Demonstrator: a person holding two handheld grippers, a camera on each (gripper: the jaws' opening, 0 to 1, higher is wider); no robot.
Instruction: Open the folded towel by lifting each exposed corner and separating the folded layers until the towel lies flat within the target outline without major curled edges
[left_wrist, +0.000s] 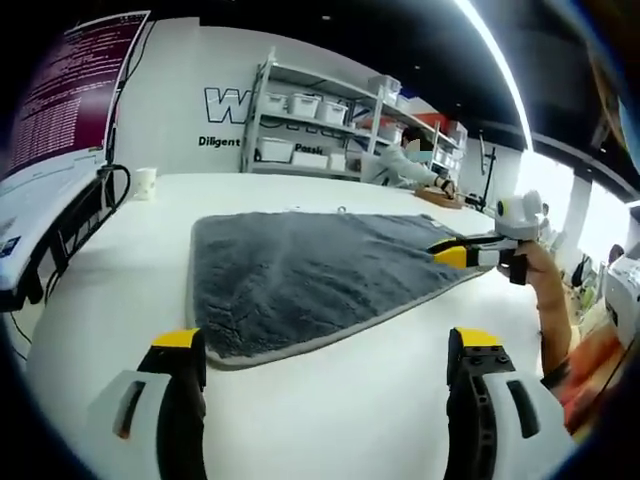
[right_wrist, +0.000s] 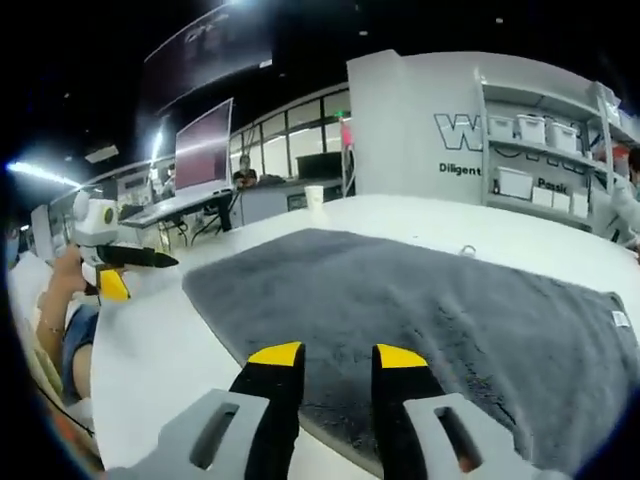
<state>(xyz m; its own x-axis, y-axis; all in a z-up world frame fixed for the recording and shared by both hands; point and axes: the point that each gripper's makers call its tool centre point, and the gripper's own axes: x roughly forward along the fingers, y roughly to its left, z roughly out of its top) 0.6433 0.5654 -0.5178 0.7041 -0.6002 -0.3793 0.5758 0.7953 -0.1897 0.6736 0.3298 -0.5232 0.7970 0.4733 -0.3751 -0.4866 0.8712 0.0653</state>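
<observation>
White shelving (left_wrist: 330, 125) with bins lines the wall beneath strip lights (left_wrist: 495, 60).

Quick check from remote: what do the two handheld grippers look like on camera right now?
Both match: the left gripper and the right gripper have black jaws with yellow tips, set in light grey housings with slot-shaped cutouts. Seen from the side, each has a white body. A bracelet shows on the wrist behind the left one.

towel (left_wrist: 310, 275) flat on table (left_wrist: 330, 410), cup (left_wrist: 145, 182) behind it
</observation>
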